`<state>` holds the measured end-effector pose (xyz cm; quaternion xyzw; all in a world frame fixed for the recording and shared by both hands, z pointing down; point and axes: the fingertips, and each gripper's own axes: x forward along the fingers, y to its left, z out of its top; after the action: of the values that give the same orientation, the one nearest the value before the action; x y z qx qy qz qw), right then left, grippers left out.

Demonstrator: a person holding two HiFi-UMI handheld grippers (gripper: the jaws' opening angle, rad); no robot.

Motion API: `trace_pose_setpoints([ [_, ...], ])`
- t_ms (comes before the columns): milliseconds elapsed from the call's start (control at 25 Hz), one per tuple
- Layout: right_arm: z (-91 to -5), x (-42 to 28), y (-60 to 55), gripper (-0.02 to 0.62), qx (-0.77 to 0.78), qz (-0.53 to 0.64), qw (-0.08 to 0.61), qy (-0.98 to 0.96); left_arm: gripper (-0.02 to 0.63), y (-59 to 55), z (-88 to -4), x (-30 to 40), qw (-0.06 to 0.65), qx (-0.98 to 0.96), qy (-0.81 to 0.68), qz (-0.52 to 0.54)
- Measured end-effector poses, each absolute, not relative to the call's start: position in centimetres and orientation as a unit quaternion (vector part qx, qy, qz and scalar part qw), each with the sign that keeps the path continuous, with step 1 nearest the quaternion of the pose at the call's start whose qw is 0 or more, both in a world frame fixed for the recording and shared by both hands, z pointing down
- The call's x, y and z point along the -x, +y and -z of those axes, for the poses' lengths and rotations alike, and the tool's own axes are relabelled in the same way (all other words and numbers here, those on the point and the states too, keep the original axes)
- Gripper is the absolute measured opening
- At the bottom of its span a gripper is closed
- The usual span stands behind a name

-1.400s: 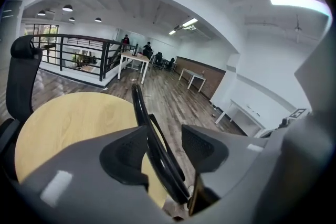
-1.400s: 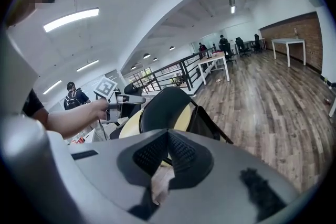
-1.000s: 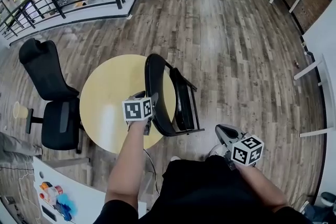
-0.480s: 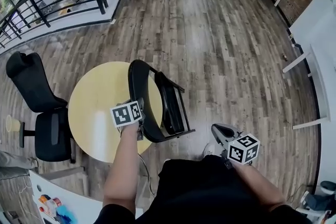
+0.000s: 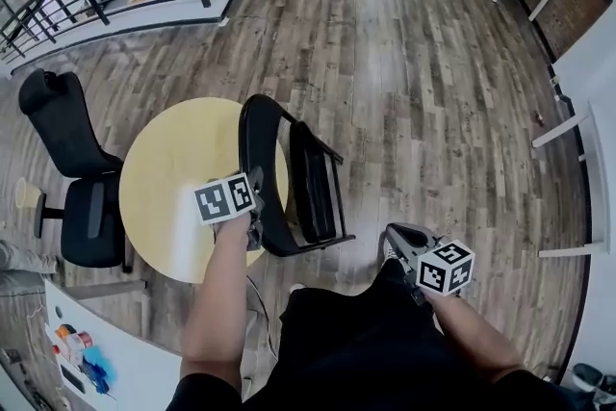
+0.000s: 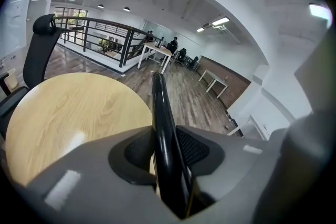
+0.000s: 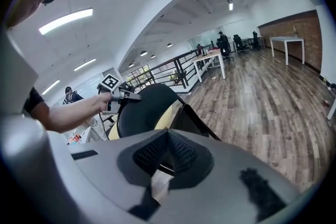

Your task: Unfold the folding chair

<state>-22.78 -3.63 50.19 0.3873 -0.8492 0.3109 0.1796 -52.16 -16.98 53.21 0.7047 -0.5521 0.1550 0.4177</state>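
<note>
Wood-plank floor (image 5: pixel 433 63) open beyond and right of folding chair (image 5: pixel 313 188). Left tongs (image 6: pixel 167 147) have just been closing, pads now clamped on chair's black backrest rim. Right tongs (image 7: pixel 168 139) clenched, empty, low right of chair, apart from it. Round worktop (image 5: pixel 173 178) just beside chair's left; office chair (image 5: pixel 77 168) farther left.
</note>
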Motion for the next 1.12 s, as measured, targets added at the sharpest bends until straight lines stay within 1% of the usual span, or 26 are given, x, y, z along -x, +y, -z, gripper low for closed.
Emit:
trace_pose_setpoints([
  [320,-52.6,19.7,-8.6,0.006,-0.31,-0.322,0.195,-0.873,0.126,-17.9,-50.5,45.5,0.391,-0.701,-0.58,-0.141],
  [520,-53.4,17.5,-11.3,0.006,-0.262,-0.343,0.172,-0.886,0.12,-18.1,-49.7,41.7,0.387,-0.689,-0.596,-0.142],
  [680,-54.9,17.1,-13.5,0.067,-0.226,-0.358,0.169,-0.89,0.12,-18.5,-48.9,39.0,0.378,-0.685,-0.604,-0.148],
  [760,-55.7,16.9,-14.2,0.087,-0.209,-0.361,0.175,-0.892,0.118,-18.6,-48.8,37.4,0.374,-0.681,-0.61,-0.157],
  [960,-57.9,17.1,-14.5,0.107,-0.176,-0.39,0.199,-0.881,0.118,-18.8,-48.2,33.1,0.367,-0.677,-0.614,-0.173],
  [1120,-61.4,16.6,-15.2,0.11,-0.177,-0.484,0.197,-0.834,0.118,-18.9,-47.5,29.7,0.369,-0.679,-0.611,-0.171],
])
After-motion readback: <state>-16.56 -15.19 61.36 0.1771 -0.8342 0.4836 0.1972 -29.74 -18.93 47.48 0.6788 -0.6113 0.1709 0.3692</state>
